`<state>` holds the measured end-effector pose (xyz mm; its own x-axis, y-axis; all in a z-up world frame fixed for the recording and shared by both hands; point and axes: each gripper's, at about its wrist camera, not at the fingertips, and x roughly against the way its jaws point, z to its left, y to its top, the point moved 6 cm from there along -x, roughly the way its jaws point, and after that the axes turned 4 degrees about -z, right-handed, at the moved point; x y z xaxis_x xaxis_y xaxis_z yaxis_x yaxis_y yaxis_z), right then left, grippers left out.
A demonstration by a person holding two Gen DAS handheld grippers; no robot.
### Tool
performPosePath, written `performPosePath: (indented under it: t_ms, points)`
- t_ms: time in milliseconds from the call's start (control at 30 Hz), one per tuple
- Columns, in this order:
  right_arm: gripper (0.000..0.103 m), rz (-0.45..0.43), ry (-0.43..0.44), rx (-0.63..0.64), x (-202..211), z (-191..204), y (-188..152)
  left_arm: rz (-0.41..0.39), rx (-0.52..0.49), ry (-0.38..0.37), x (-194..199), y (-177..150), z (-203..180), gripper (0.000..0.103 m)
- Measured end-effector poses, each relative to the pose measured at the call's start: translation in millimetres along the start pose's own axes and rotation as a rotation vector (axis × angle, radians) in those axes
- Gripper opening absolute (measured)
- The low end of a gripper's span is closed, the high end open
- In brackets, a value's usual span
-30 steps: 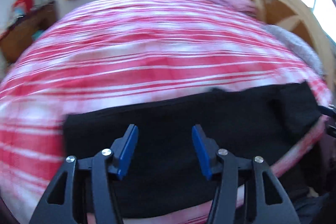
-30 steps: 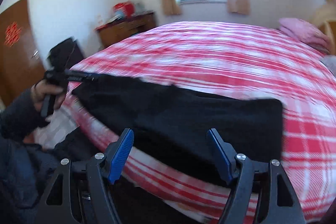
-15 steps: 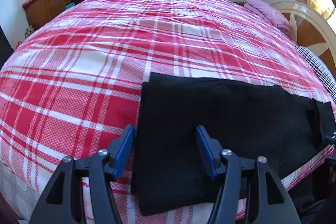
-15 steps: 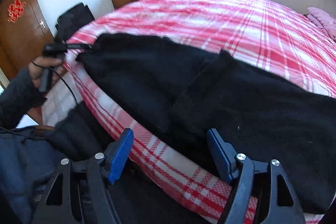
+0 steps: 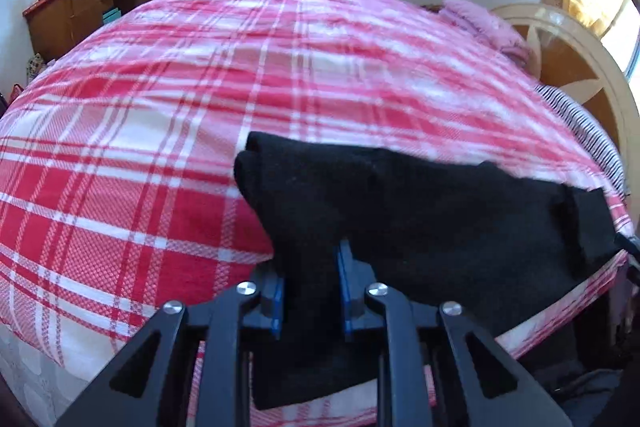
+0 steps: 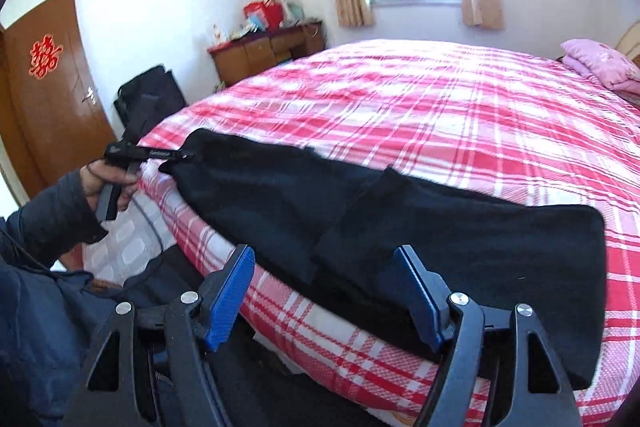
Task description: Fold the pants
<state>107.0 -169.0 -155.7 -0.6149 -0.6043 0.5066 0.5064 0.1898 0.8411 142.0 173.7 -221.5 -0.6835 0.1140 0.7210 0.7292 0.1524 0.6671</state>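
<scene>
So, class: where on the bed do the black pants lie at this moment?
The black pants lie along the near edge of the red plaid bedspread; in the right wrist view the left gripper pinches their far left end.

The pants (image 6: 460, 227) lie along the near edge of the bed (image 6: 460, 107). A pillow (image 6: 604, 65) sits at its far right corner. A dresser (image 6: 266, 53) stands beyond its far left corner.

Matt black knit pants (image 5: 420, 227), woven plaid bedcover (image 5: 160, 147)

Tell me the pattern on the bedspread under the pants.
Red, pink and white plaid bedspread, clearest in the right wrist view.
</scene>
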Motion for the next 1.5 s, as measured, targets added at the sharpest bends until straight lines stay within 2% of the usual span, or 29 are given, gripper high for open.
performPosePath:
  t_ms: [167, 267, 400, 700, 900, 1100, 1200, 1367, 1433, 1500]
  points:
    - [0.073, 0.013, -0.098, -0.056, 3, -26, -3, -0.063, 0.008, -0.147, 33, 25, -41, 0.021]
    - [0.073, -0.001, -0.136, -0.115, 13, -46, -6, -0.073, -0.02, -0.27, 47, 37, -86, 0.021]
    - [0.073, -0.041, -0.201, -0.164, 35, -67, -9, -0.041, -0.071, -0.419, 52, 49, -158, 0.021]
    - [0.073, -0.078, -0.291, -0.216, 71, -101, -27, 0.015, -0.226, -0.545, 33, 68, -290, 0.021]
    - [0.073, -0.108, -0.342, -0.246, 94, -120, -30, 0.05, -0.306, -0.59, 27, 71, -350, 0.021]
    - [0.073, -0.142, -0.376, -0.295, 115, -140, -32, 0.108, -0.379, -0.604, 0, 64, -400, 0.021]
    - [0.073, -0.15, -0.383, -0.303, 120, -144, -33, 0.142, -0.41, -0.59, -17, 54, -418, 0.021]
    - [0.073, -0.154, -0.389, -0.323, 122, -150, -34, 0.179, -0.501, -0.519, -44, 30, -441, 0.022]
    - [0.073, -0.154, -0.39, -0.324, 122, -150, -36, 0.207, -0.537, -0.491, -53, 17, -450, 0.026]
    - [0.073, -0.157, -0.395, -0.326, 122, -152, -37, 0.237, -0.541, -0.506, -54, 8, -460, 0.032]
